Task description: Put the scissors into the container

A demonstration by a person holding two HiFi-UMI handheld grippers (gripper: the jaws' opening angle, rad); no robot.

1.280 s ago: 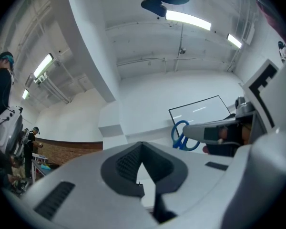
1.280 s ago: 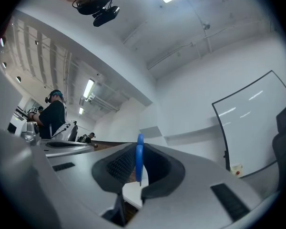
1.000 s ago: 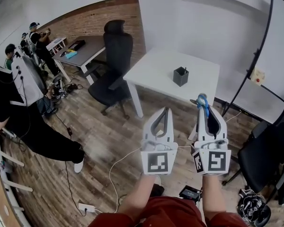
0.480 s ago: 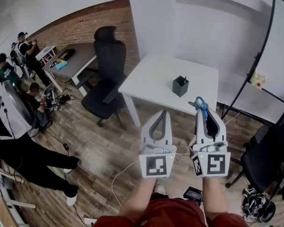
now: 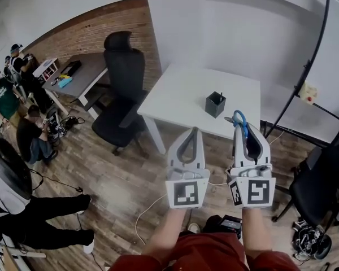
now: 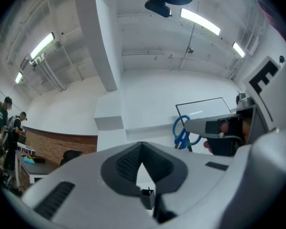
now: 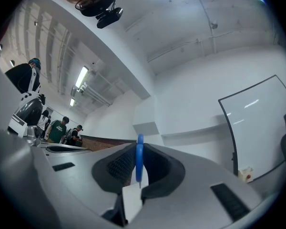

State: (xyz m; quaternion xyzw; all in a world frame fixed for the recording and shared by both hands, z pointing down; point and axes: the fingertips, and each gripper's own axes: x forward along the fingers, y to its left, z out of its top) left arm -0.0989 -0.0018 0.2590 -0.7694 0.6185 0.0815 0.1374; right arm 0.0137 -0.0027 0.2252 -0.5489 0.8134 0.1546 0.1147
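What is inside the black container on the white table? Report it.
One thin dark item pokes above the rim of the container; the walls hide the rest of the inside. The scissors are not in it: the right gripper holds them.

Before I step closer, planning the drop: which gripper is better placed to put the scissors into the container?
Right: the right gripper is shut on the blue scissors; the left gripper is shut and empty.

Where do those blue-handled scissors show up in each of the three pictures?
Head view: blue-handled scissors right of centre, poking from the right gripper.
Left gripper view: scissors right of centre.
Right gripper view: scissors dead centre, edge-on.
Shared landmark: black-framed whiteboard, right side everywhere.
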